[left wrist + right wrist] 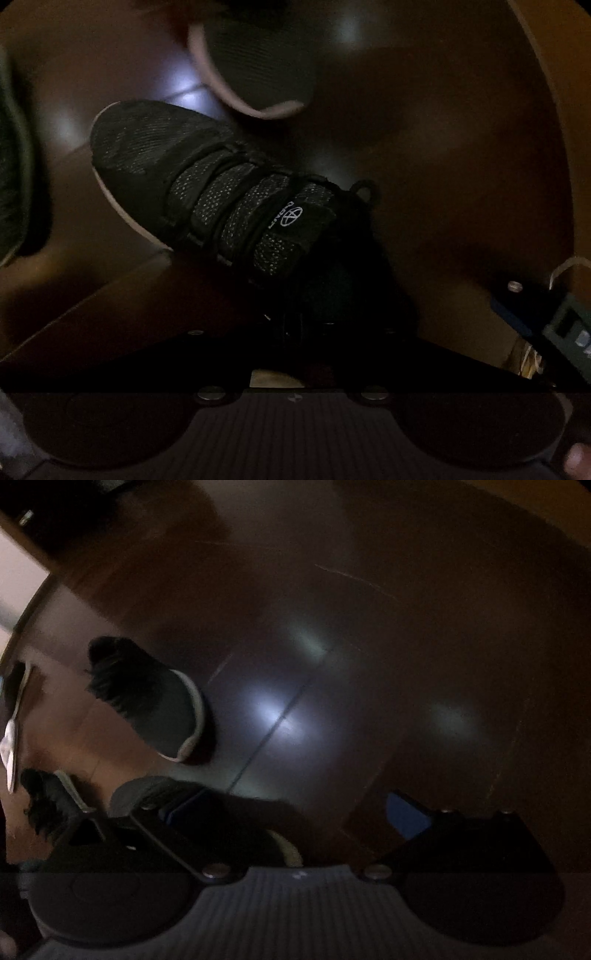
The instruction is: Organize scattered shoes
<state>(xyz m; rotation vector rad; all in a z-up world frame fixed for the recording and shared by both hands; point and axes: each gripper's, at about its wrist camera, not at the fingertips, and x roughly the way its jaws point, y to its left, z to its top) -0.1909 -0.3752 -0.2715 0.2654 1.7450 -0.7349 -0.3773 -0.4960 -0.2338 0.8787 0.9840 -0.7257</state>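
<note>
The floor (369, 627) is the largest thing here: dark brown polished boards, glossy enough to throw back pale patches of light, with thin seams running between them.

On it, in my left view, a sneaker (207, 184) lies slantwise, toe at ten o'clock and heel toward my left fingers (295, 325) at five o'clock. Its upper is black speckled knit, crossed by flat black straps, with a small white round logo on the tongue and a pale rubber sole edge. The heel end vanishes into the shadow where my left fingers reach; I think they grip it there, but it is too dark to tell how they are set.

At twelve o'clock a second shoe (258, 62) shows a ribbed dark toe and a pinkish-white rim, blurred.

In my right view, my right fingers (295, 812) stand wide apart, blue pads showing, with nothing between them. A grey slip-on (170, 709) with a pale rim sits at nine o'clock, well apart; another dark shoe (48, 801) lies at eight o'clock, too murky to describe.

I judge that the shoes are not yet paired.
</note>
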